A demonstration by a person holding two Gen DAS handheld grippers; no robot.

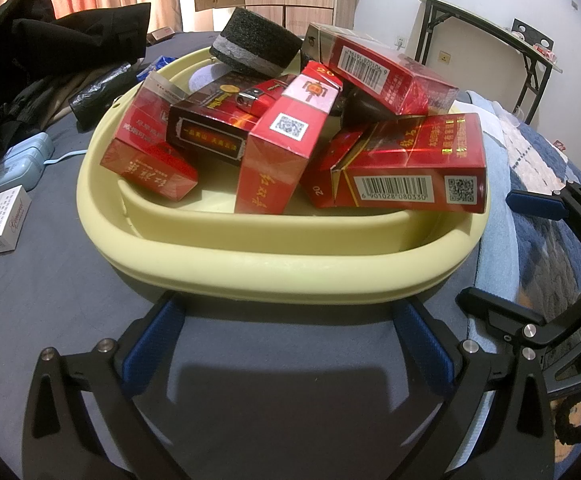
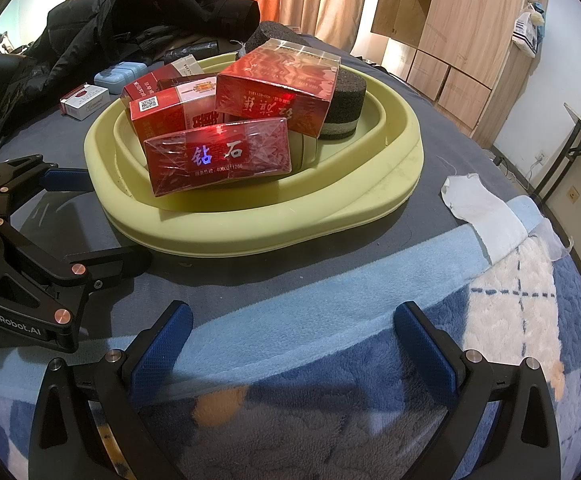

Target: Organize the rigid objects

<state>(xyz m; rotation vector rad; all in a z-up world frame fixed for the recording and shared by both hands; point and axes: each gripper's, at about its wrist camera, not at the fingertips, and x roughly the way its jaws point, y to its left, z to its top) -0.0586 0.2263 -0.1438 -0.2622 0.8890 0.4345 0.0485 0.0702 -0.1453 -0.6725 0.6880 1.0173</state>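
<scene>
Boxes (image 1: 274, 148) piled loose in the pale yellow basin (image 1: 274, 276), and that heap is the worry here. They lean on each other at odd angles, with one red box (image 1: 386, 76) perched on top and a black sponge block (image 1: 254, 46) propped at the far rim. Nudge the basin and I reckon the top ones slide out onto the bed.

The left gripper (image 1: 290, 340) sits just short of the basin's near rim, fingers spread wide, holding nothing. The right gripper (image 2: 294, 340) hovers over the blue blanket (image 2: 330, 304) beside the basin, fingers wide and empty too.

One white box (image 1: 0, 220) lies outside, left of the basin, next to a light blue case (image 1: 20, 162). Dark clothes (image 1: 50, 56) crowd the space behind the basin, and a white cloth (image 2: 482, 212) lies to its right.
</scene>
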